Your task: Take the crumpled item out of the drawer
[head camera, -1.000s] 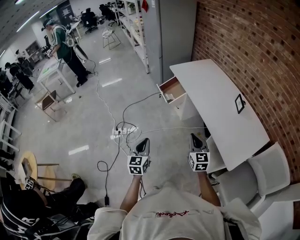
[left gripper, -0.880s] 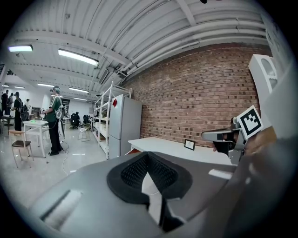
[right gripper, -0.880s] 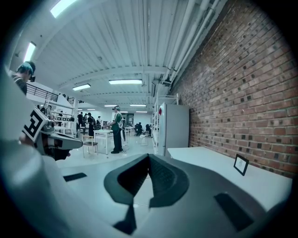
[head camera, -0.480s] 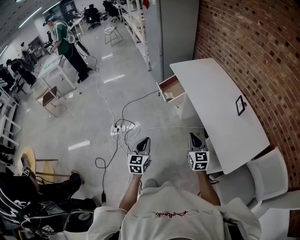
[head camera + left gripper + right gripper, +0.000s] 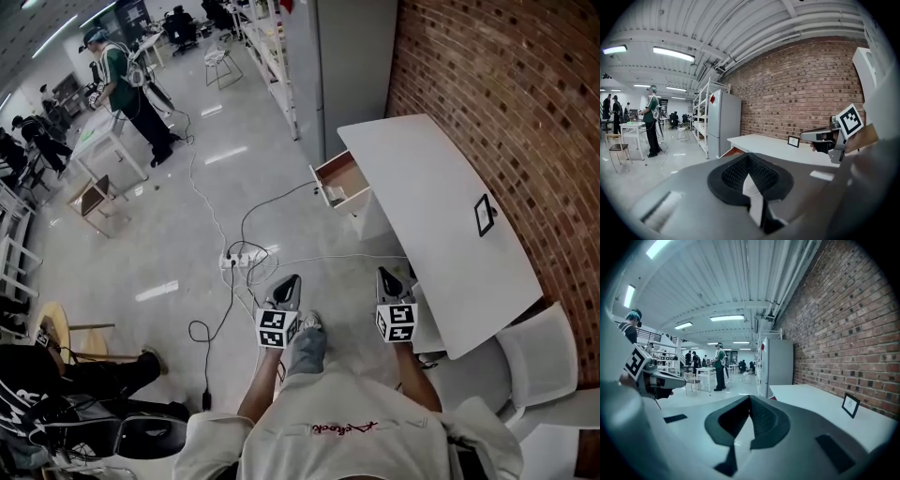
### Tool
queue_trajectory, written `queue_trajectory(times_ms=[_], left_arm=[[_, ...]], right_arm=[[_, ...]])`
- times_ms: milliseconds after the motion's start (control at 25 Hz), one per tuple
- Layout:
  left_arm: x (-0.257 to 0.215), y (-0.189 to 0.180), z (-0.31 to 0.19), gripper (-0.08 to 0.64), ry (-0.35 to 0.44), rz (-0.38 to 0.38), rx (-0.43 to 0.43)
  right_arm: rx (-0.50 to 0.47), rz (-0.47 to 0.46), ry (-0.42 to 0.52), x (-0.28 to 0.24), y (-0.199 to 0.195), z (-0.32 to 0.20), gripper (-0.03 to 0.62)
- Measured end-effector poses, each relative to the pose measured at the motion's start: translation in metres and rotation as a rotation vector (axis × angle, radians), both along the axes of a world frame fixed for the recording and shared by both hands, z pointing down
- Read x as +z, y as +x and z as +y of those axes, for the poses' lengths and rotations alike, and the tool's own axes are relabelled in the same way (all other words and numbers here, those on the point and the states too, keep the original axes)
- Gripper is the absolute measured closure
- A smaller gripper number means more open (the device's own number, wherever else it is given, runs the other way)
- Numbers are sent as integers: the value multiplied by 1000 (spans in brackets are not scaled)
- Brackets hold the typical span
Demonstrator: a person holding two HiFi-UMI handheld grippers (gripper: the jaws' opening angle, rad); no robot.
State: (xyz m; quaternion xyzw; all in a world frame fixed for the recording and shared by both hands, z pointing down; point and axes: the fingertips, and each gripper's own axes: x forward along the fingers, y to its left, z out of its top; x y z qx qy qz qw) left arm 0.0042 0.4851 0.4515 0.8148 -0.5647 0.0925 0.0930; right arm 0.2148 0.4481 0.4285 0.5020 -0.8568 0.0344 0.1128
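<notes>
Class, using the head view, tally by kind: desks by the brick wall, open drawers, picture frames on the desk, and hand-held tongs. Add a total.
Desk: 1
Open drawer: 1
Frame: 1
Tongs: 2, left tongs and right tongs
Total: 5

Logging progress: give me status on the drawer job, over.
Left gripper, right gripper shut, empty. Drawer open ahead, not reached; contents unclear. Cables lie in between.
</notes>
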Motion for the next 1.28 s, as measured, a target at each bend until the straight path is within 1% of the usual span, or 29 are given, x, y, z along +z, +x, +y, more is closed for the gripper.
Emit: queue_trajectory(times_ms=[200,400,680,920,1080,1280], left_arm=[[7,0,-44,551,8,11,13],[4,-15,-100,551,5,27,28],[0,-48,-184,551,7,23,41],[-15,-72,-258,551,32,37,49],[-13,-84,-294,551,34,34,65],[-3,-99,-325,551,26,23,83]], right_arm=[[2,2,4,6,-5,-38,580],[8,22,-4,2,-23,-90,580],[27,31,12,-12,-56,-175,580],[45,31,24,-18,-78,-243,580],[58,34,27,-17,-91,-278,580],[67,38,21,-10,-106,-305,580]])
